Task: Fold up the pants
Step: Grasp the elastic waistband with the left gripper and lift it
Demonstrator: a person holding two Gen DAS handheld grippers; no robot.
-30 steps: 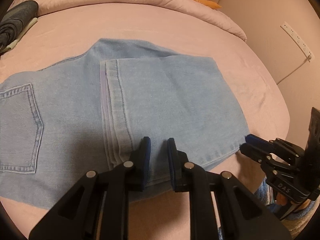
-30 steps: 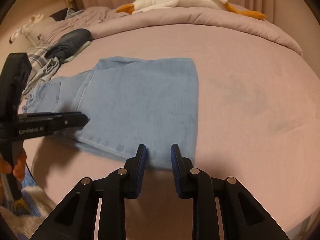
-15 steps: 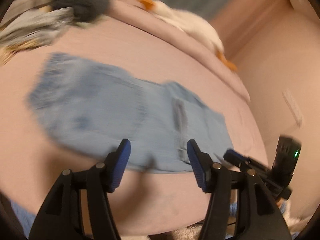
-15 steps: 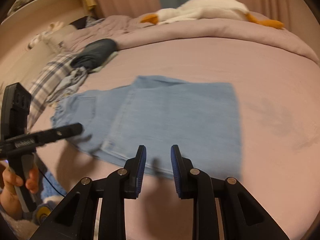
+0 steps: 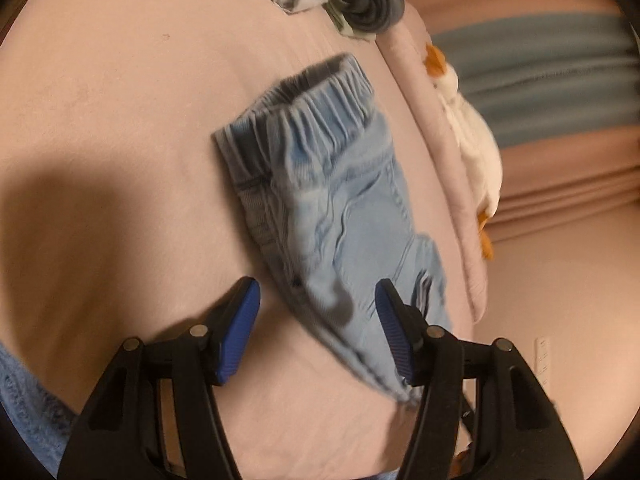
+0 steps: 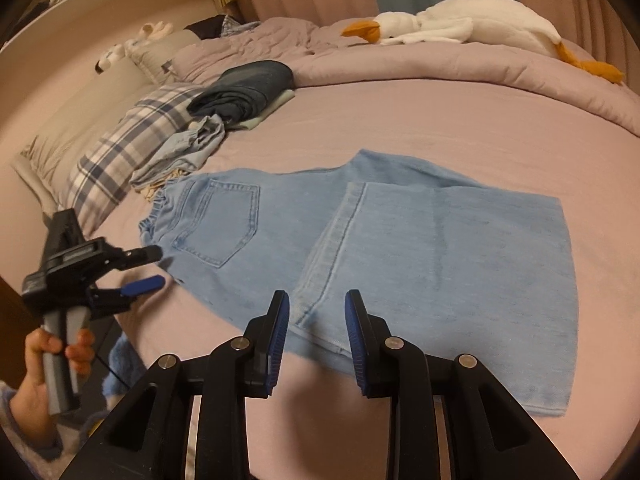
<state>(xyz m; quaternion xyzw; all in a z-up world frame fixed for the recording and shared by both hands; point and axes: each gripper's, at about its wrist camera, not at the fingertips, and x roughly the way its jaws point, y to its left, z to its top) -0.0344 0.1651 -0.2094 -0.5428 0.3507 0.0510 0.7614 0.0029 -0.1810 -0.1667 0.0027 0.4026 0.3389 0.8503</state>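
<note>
Bed point(image 6: 440, 112): pink sheet, fills most of both views; a rolled mauve duvet point(image 6: 460, 68) runs along its far edge.

Jeans point(image 6: 400, 248): light blue denim, lying flat near the middle of the bed, close to the near edge. The legs are folded back over the thighs, so the hem edge crosses mid-garment. Back pocket faces up; elastic waistband point(image 5: 320, 116) toward the pillow end.

Goose toy point(image 6: 472, 20): white plush with orange beak and feet, lying on the duvet.

Plaid cloth point(image 6: 132, 144): blue and white, on the pillows beside the waistband.

Dark clothes point(image 6: 244, 92): folded stack, beyond the plaid cloth, apart from the jeans.

Left gripper point(image 6: 148, 270): held by a hand point(image 6: 44, 368) at the near bed edge, just beside the waistband corner. Jaws released, well apart; nothing between them in the side-on right wrist view.

Right gripper point(image 6: 316, 324): above the near edge of the jeans at the folded hem. Jaws opening, a narrow gap, pads point(image 6: 280, 328) not pressing the denim.
</note>
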